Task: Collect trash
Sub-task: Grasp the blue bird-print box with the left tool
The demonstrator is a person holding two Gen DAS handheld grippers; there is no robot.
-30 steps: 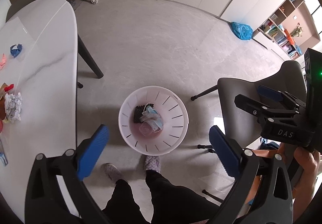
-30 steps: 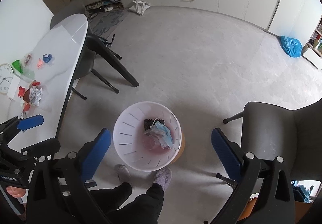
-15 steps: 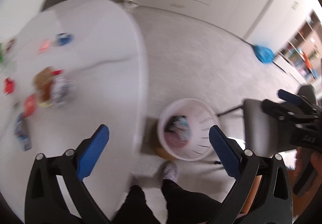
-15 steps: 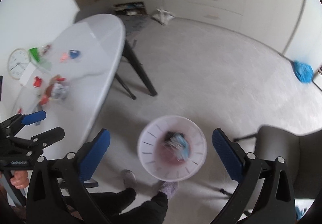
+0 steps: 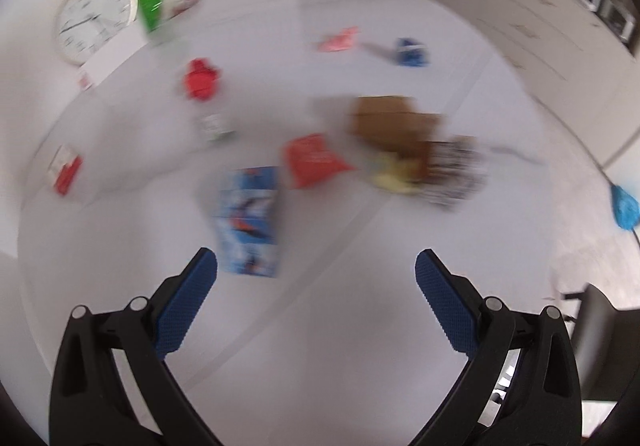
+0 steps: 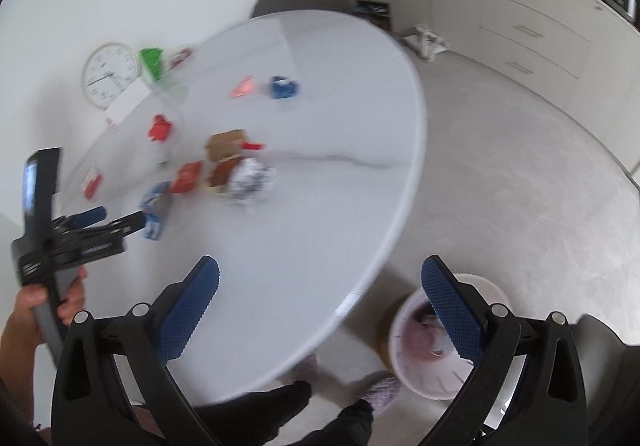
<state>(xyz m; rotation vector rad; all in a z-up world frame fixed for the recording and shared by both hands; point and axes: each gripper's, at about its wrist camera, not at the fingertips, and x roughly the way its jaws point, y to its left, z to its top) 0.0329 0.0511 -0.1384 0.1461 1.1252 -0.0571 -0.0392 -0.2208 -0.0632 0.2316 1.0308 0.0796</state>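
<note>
- A grey, mottled floor (image 6: 520, 149) fills the right of the right wrist view, bordered by pale cabinets with drawers.
- A glossy white oval desk (image 6: 304, 230), faintly veined like marble, carries the scattered trash; both views are blurred.
- A white, round plastic bin (image 6: 416, 350) with slotted walls stands on the floor just beside the desk's near edge, with crumpled items inside; its contents are too blurred to name.
- A round white wall clock (image 5: 94, 17) leans at the desk's far left.
- A brown cardboard piece (image 5: 392, 119) lies mid-desk, touching a crumpled black-and-white printed wrapper (image 5: 456, 173).
- A flat blue-and-white printed packet (image 5: 248, 221) lies closest to the left gripper (image 5: 316, 286), just ahead of its left finger and outside the gap.
- A red wrapper (image 5: 312, 159) sits just beyond the packet; a crumpled red scrap (image 5: 200, 79), a small red-and-white packet (image 5: 64, 169), a pink scrap (image 5: 340, 39) and a blue scrap (image 5: 410, 51) lie farther off.
- The left gripper's jaws, with textured blue pads, are spread wide over bare desk, holding nothing.
- The right gripper (image 6: 320, 300) hangs over the desk's near edge, jaws equally wide and empty; the bin shows behind its right finger.
- A hand (image 6: 28, 310) grips the left tool's handle.
</note>
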